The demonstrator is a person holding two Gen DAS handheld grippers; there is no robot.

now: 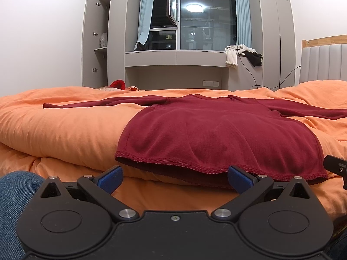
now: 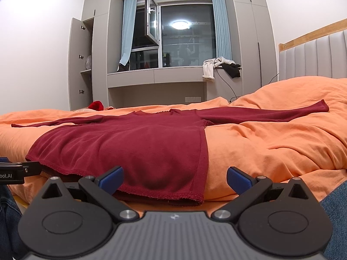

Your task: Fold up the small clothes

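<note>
A dark red long-sleeved top (image 1: 216,134) lies spread flat on the bed, front side down or up I cannot tell, with its hem toward both cameras and its neckline toward the window. Both sleeves stretch straight out sideways, one toward the foot end at the left, the other toward the headboard (image 2: 314,56) at the right. It rests on an orange duvet (image 1: 60,125) that is rumpled and bulges under the cloth. The left hand-held gripper (image 1: 174,178) sits just in front of the hem near the top's left corner, its blue-padded fingers (image 1: 110,178) spread wide and holding nothing; the right pad lies against the hem's edge. The right hand-held gripper (image 2: 174,178) is at the hem's right corner, likewise wide apart and empty, its left pad touching the cloth while the right one is over bare duvet. Each gripper shows at the edge of the other's view. Blue denim (image 1: 13,205) appears at the lower corners. Beyond the bed stand a grey built-in wardrobe (image 2: 81,65) with one door open, a window (image 1: 206,19) with pale blue curtains (image 1: 243,15) reflecting a ceiling lamp, and a sill carrying a white garment (image 2: 209,69) and a black one (image 2: 233,69). Something red (image 1: 118,84) lies past the bed's far edge.
</note>
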